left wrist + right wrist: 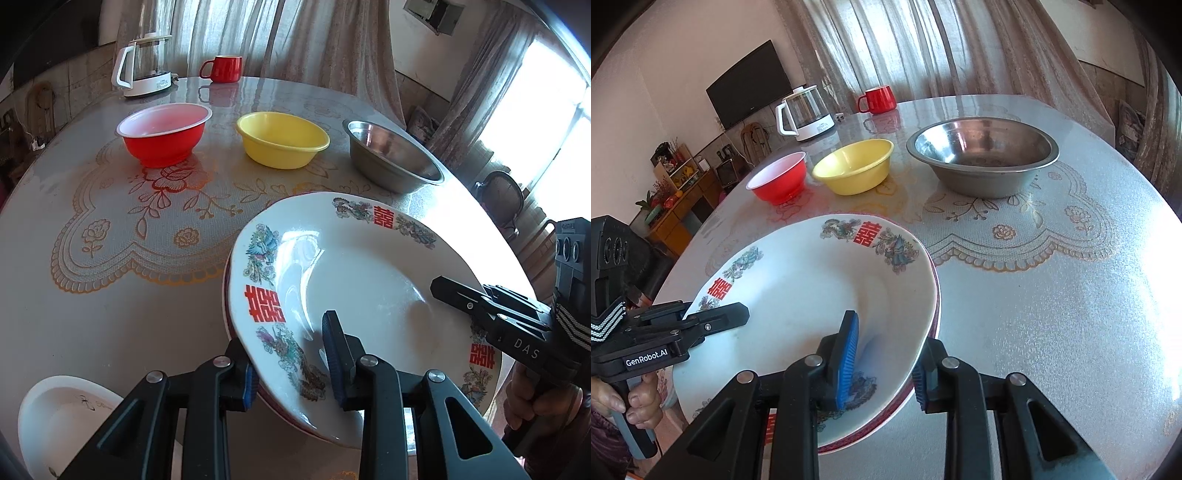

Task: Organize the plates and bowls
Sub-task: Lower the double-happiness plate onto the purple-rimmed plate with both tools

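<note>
Left gripper (291,365): fingers straddle the near-left rim of the white plate (354,280), one pad under, one pad on the inner face. Looks clamped on the rim, though I cannot tell whether the lower pad grips this plate alone.

Right gripper (886,363): same arrangement on the opposite rim, one blue pad (846,360) inside the well, the other outside and below the edge. Grasping the rim.

The plate is tilted and sits over a second plate with a red edge (936,295), nested or nearly so. Both are at the near side of the table (1052,314). Cannot tell whether the lower plate is resting on the table or lifted too.

Beyond, in a row and well apart from the plates: red bowl (164,134), yellow bowl (282,140), steel bowl (393,158). Kettle (146,66) and red mug (223,68) at the far edge.

Judgement: step in hand is seating or carrying the plate stack. Keep both grips even, level the tilt, lower slowly; glazed rims are likely to slip against the pads.
</note>
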`<control>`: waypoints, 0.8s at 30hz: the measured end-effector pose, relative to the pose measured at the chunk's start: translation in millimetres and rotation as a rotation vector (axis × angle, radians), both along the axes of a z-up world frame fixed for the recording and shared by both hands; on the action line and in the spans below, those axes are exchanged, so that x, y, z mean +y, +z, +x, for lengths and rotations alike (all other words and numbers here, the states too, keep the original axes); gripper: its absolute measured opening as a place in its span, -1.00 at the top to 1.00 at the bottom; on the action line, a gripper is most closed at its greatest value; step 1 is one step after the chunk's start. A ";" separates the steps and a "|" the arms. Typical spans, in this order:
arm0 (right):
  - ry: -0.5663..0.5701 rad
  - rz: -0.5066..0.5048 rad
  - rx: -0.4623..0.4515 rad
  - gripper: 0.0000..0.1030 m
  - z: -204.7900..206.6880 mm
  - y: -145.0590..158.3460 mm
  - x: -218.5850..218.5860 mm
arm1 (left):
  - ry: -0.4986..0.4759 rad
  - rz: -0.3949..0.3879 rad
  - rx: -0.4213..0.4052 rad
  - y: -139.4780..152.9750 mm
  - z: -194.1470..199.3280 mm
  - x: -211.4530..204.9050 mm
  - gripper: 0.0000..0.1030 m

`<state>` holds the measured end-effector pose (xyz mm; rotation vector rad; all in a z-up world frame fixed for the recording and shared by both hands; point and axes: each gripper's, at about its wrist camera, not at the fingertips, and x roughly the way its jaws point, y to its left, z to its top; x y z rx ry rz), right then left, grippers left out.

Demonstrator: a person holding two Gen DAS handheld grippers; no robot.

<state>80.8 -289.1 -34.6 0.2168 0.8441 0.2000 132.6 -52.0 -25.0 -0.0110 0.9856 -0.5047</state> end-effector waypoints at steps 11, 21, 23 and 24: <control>0.002 -0.063 -0.009 0.44 1.2 1.3 7.0 | 0.003 -0.013 0.020 1.5 -1.9 3.9 0.37; -0.007 -0.035 -0.003 0.44 -0.1 0.4 5.5 | -0.008 -0.021 0.032 3.4 -4.4 3.9 0.37; -0.014 -0.032 -0.002 0.45 -0.5 1.4 4.7 | -0.005 -0.023 0.040 4.3 -5.0 4.5 0.37; -0.022 -0.035 -0.004 0.45 -1.3 2.3 4.6 | -0.005 -0.023 0.044 4.7 -5.6 5.1 0.37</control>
